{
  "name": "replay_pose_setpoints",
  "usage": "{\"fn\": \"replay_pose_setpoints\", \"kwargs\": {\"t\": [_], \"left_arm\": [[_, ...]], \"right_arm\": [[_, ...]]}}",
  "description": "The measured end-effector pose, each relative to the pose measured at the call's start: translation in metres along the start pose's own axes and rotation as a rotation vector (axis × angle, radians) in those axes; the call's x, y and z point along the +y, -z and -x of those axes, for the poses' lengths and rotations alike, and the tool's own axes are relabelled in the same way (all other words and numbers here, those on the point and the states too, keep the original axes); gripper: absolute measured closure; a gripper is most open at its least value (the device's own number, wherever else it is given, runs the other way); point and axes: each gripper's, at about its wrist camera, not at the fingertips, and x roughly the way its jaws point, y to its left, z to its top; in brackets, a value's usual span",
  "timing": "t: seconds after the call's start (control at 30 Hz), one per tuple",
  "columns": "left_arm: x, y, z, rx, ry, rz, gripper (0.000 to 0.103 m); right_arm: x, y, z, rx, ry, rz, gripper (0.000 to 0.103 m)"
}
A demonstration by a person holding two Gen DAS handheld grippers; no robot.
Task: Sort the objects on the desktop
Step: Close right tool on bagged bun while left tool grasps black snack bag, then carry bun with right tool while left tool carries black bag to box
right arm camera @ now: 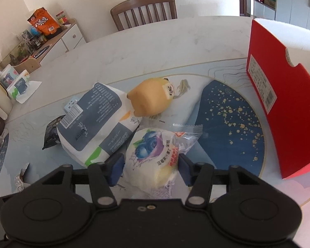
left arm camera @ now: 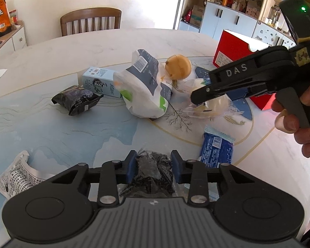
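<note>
Only the left wrist view shows the left gripper (left arm camera: pixel 154 163) clamped on a clear packet of dark dried bits (left arm camera: pixel 153 171), near the white tissue pack (left arm camera: pixel 142 88), with a blue packet (left arm camera: pixel 217 148) beside it. The right wrist view alone shows the right gripper (right arm camera: pixel 150 165) with both pads against a blueberry bread packet (right arm camera: pixel 153 155), just beside that tissue pack (right arm camera: pixel 93 124); a red box (right arm camera: pixel 283 103) stands well apart.
</note>
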Motion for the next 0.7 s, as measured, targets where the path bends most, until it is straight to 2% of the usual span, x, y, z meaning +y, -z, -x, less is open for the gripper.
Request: {"fn": "replay_pose_setpoints", "kwargs": {"t": [0.7], "left_arm": [[-0.002, -0.004, 0.013, -0.024, -0.015, 0.034, 0.073]], "right_arm": [[-0.014, 0.006, 0.041, -0.055, -0.018, 0.026, 0.051]]}}
